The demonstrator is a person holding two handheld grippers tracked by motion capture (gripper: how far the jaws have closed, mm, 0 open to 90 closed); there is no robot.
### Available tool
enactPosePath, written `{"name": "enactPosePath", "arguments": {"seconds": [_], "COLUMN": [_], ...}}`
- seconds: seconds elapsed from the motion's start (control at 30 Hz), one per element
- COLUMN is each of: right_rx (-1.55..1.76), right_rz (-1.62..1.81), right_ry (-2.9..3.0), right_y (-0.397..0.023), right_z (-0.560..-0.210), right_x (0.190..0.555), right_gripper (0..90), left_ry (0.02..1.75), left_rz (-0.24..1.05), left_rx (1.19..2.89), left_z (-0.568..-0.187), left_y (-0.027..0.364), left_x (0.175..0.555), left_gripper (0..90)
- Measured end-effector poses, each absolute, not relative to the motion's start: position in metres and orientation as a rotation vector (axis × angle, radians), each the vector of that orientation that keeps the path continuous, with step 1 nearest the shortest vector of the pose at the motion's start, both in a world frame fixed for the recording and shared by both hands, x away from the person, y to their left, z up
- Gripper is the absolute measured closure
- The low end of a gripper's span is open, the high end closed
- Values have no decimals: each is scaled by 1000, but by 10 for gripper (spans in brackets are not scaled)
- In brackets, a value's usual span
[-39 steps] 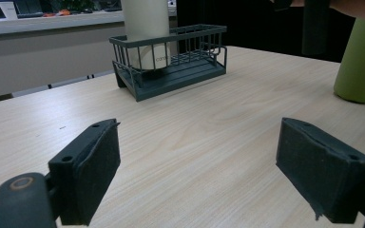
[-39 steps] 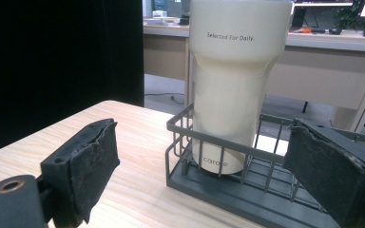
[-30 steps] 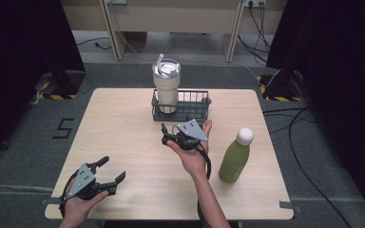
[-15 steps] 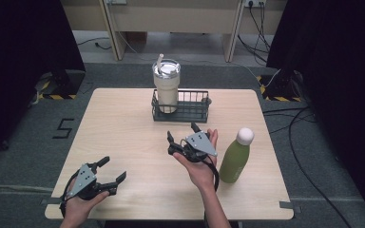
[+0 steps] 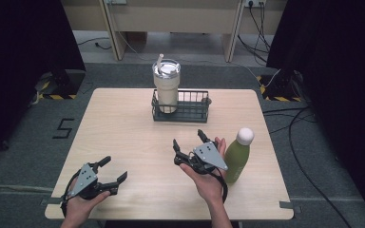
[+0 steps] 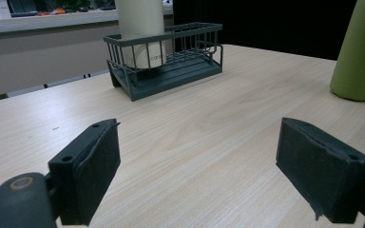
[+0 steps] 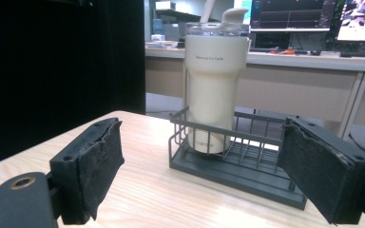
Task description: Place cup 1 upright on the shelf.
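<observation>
Evenly lit from overhead, soft and diffuse; pale wooden table [image 5: 123, 123] bright, dark curtains at both sides nearly black. Only faint, short shadows under the wire basket [image 5: 180, 113] and beside the green bottle [image 5: 236, 159]. No harsh glare, just a mild sheen on the tumbler [image 7: 215, 80]. Slightly soft and grainy from above. Near black pads [image 6: 97, 168] a little blurred; glowing monitors [image 7: 292, 14] behind washed out.
</observation>
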State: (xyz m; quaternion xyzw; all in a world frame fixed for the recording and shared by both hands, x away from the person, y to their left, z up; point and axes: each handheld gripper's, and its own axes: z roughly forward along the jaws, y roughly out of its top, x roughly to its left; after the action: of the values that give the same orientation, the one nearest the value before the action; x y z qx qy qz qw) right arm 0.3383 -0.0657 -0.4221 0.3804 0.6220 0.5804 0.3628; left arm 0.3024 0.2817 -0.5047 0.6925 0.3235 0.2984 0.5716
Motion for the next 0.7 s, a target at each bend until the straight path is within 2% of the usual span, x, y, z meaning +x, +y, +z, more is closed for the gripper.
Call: {"name": "enactPosePath", "arguments": {"seconds": [0.7], "right_rx": [973], "right_rz": [1477], "right_ry": [1606], "right_y": [-94], "right_z": [-418], "right_x": [297], "right_gripper": [155], "left_ry": [753], "left_rz": [695], "left_rx": [1630], "left_z": [-505], "left_y": [279], "left_x": [303], "left_gripper": [141]}}
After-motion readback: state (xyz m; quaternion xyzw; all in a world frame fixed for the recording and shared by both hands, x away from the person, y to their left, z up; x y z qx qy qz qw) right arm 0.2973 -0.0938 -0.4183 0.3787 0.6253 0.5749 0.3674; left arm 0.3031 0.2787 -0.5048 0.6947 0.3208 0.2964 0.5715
